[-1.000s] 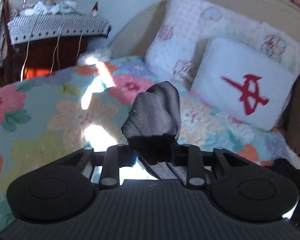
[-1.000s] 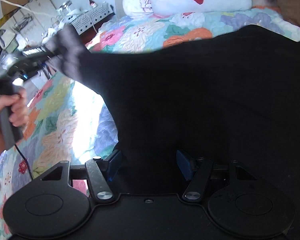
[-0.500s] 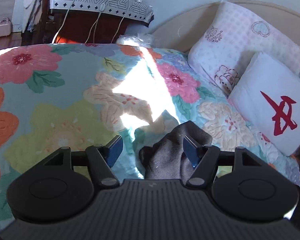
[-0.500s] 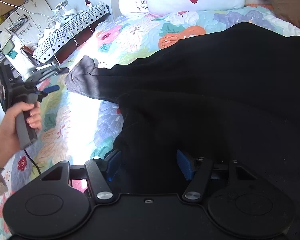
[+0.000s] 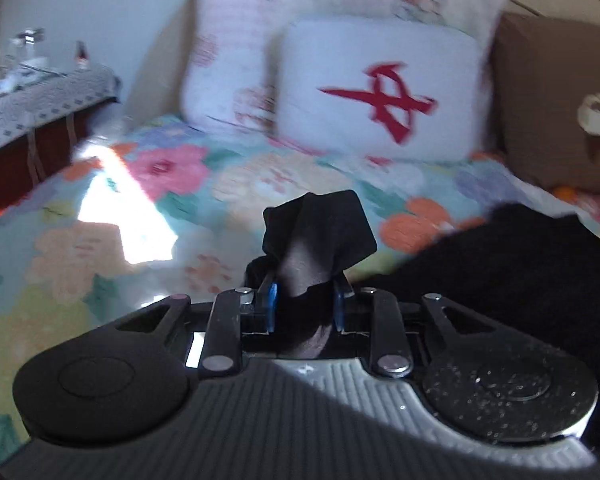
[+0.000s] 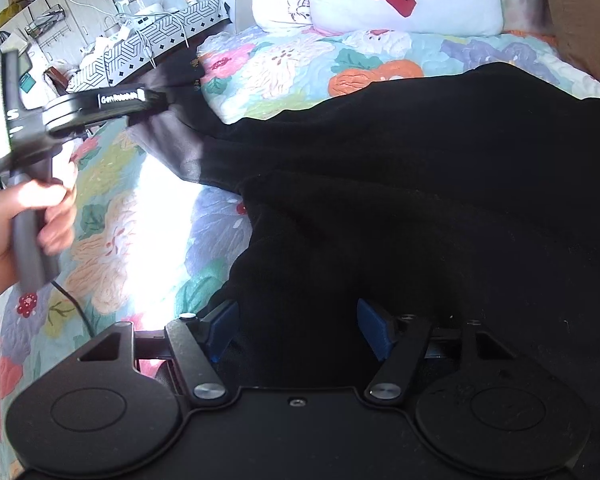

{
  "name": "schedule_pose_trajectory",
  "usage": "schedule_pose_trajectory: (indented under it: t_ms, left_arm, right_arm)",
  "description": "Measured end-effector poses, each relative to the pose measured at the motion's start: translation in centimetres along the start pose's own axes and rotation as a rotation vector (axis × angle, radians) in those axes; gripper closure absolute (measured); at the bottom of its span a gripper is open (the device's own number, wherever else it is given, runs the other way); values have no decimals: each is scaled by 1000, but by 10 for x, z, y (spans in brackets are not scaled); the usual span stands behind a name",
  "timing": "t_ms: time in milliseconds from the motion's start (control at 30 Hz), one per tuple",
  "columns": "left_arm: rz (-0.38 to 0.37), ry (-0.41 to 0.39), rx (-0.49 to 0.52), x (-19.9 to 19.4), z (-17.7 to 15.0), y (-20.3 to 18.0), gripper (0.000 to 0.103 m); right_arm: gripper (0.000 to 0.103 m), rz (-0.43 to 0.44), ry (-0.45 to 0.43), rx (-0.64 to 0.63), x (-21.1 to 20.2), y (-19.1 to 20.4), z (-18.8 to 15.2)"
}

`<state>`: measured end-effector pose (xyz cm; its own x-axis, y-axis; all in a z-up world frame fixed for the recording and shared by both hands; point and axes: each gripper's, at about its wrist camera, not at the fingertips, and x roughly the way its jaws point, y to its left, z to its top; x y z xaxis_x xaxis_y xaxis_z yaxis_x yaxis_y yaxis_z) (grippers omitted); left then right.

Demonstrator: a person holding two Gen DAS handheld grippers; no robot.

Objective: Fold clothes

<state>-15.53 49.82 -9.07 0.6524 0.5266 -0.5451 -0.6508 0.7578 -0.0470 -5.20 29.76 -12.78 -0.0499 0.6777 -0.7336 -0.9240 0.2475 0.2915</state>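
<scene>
I count one black garment (image 6: 440, 208) lying on one bed with a floral quilt (image 6: 284, 64). Against the headboard I count three pillows: one white pillow with a red mark (image 5: 380, 92), one pale patterned pillow (image 5: 236, 60) behind it, and one brown pillow (image 5: 556, 100). I count two claws, the left claw (image 5: 305, 300) and the right claw (image 6: 296, 330). One hand (image 6: 24, 216) is visible. One worktop with a patterned cloth (image 6: 156, 44) stands beside the bed.

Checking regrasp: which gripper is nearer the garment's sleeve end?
Left. The left gripper is closing with the sleeve end between its fingers. The right gripper sits open over the black garment body, well away from that sleeve.
</scene>
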Motion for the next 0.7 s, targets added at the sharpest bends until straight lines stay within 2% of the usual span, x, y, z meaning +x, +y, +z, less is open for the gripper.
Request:
schedule_pose_trajectory:
  t_ms: [33, 100, 200, 267, 367, 467, 567, 633, 700]
  left_arm:
    - [-64, 57, 22, 3, -3, -12, 66]
    - [-125, 119, 63, 4, -15, -31, 64]
    - [-142, 99, 50, -9, -22, -35, 58]
    - [-140, 55, -7, -23, -20, -22, 47]
    - [-82, 21, -86, -28, -14, 3, 34]
    - [-58, 45, -170, -20, -11, 25, 34]
    - [-96, 124, -270, 2, -14, 37, 32]
    - [-66, 175, -317, 20, -18, 37, 32]
    - [-47, 143, -278, 26, -16, 31, 32]
  right_arm:
    - [32, 0, -2, -3, 0, 0, -1]
    - [32, -3, -5, -7, -1, 0, -3]
    - [32, -10, -3, -23, -2, 1, -4]
    - [32, -11, -1, -32, -2, 1, -4]
    - [30, -9, -1, -32, -1, 0, -3]
    - [27, -11, 1, -29, 0, 2, -2]
    - [24, -23, 6, -41, 2, 5, -2]
    - [23, -31, 8, -52, 3, 8, -1]
    - [23, -36, 9, -58, 3, 8, -1]
